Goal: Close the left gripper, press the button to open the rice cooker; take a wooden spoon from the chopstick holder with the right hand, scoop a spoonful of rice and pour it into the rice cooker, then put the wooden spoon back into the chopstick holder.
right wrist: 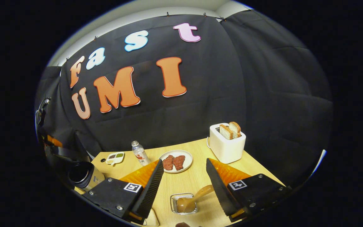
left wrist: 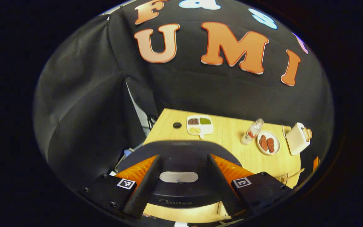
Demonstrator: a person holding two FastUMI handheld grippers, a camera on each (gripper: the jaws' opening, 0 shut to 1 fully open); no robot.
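The rice cooker (left wrist: 176,151) sits right below my left gripper (left wrist: 184,155), its black lid down. The pale oval button (left wrist: 178,176) lies between the open fingers, which are not touching it. The same cooker (right wrist: 81,175) stands at the table's left edge. My right gripper (right wrist: 184,160) hangs open above the wire chopstick holder (right wrist: 174,206). The wooden spoon (right wrist: 194,197) stands in the holder and leans towards the right-hand finger, ungripped. The divided grain tray (left wrist: 200,124) lies far back on the table, with pale grains in its near-left compartment.
On the wooden table (right wrist: 181,181) stand a small bottle (right wrist: 140,154), a plate with two meat pieces (right wrist: 175,161) and a white toaster (right wrist: 227,143) holding two bread slices. The booth's black cloth closes off the back and sides. A cable hole (left wrist: 177,125) is near the tray.
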